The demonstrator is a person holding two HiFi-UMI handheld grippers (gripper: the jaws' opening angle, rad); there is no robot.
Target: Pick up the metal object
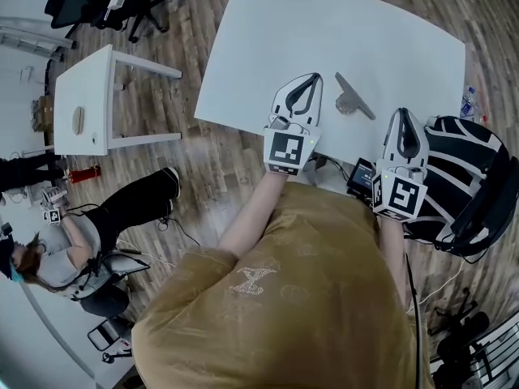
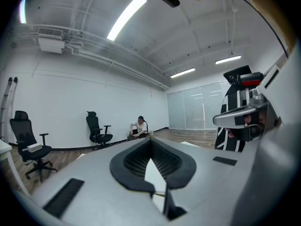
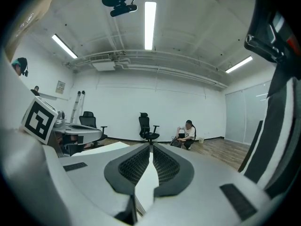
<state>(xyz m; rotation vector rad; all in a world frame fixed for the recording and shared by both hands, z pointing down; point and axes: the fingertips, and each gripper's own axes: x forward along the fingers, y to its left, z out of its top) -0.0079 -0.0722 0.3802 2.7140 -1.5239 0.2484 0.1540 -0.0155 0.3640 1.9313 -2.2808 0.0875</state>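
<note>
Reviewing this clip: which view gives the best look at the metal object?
The head view. There the metal object lies unobstructed and in full on the white table. Neither the left gripper view nor the right gripper view shows it; both look out level across the room.

The premises were an open-plan office or lab room — bare white walls [image 3: 141, 98], ceiling strip lights [image 3: 150, 25], a wood-plank floor [image 1: 186, 148], a glass partition [image 2: 195, 109], black swivel chairs [image 2: 94, 126] and plain white tables [image 1: 324, 31] were noted.
</note>
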